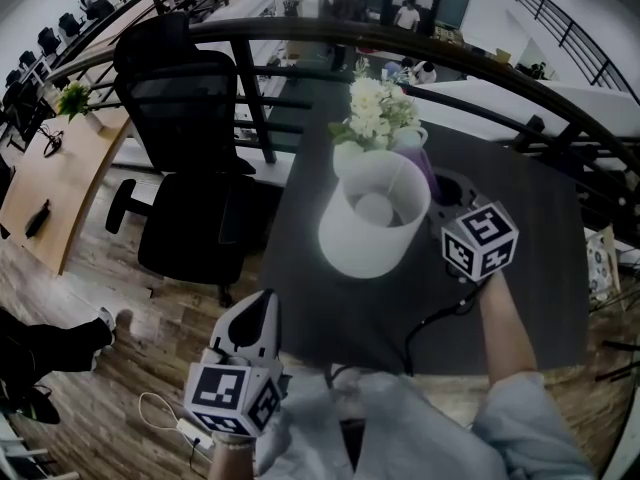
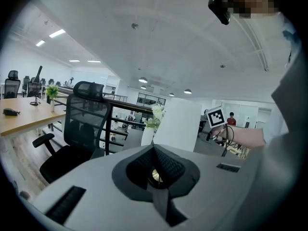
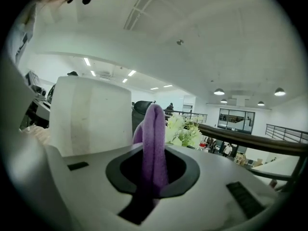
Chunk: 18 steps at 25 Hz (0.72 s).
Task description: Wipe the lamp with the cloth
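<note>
The lamp's white shade [image 1: 370, 218] stands on the dark table [image 1: 540, 298], seen from above. A purple cloth [image 3: 154, 138] is pinched upright in my right gripper [image 3: 153, 174], which is shut on it just right of the shade [image 3: 91, 114]. In the head view the cloth [image 1: 427, 171] shows at the shade's right side, beyond that gripper's marker cube [image 1: 480, 240]. My left gripper [image 1: 264, 306] is held low at the table's near left edge, apart from the lamp. Its jaws are shut with nothing between them [image 2: 156, 177].
A white vase of pale flowers [image 1: 378, 113] stands right behind the shade. A black cable [image 1: 430, 323] trails across the table toward me. A black office chair [image 1: 185, 168] stands left of the table, with a wooden desk [image 1: 60, 178] farther left. A dark railing [image 1: 300, 33] runs behind.
</note>
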### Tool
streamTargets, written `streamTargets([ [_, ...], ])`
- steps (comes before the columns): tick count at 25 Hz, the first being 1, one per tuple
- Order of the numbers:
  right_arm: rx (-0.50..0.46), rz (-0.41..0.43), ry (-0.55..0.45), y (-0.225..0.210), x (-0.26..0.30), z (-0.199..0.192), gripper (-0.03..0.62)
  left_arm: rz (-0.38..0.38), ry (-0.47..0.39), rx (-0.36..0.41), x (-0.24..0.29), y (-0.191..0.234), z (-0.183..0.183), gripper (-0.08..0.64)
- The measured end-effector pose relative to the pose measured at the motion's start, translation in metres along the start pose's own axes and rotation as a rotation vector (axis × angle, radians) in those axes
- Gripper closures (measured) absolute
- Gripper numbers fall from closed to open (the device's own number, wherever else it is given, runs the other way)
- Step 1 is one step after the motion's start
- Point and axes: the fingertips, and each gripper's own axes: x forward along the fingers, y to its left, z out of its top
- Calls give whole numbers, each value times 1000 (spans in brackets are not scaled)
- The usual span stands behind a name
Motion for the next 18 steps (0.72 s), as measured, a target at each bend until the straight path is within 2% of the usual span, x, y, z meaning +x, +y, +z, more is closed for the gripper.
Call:
streamTargets([
  [9, -137, 118, -32, 0, 15, 51, 541, 6, -24, -13, -6, 10, 1, 551],
  [18, -380, 155, -37, 8, 23, 98, 541, 5, -52, -15, -10, 18, 0, 549],
])
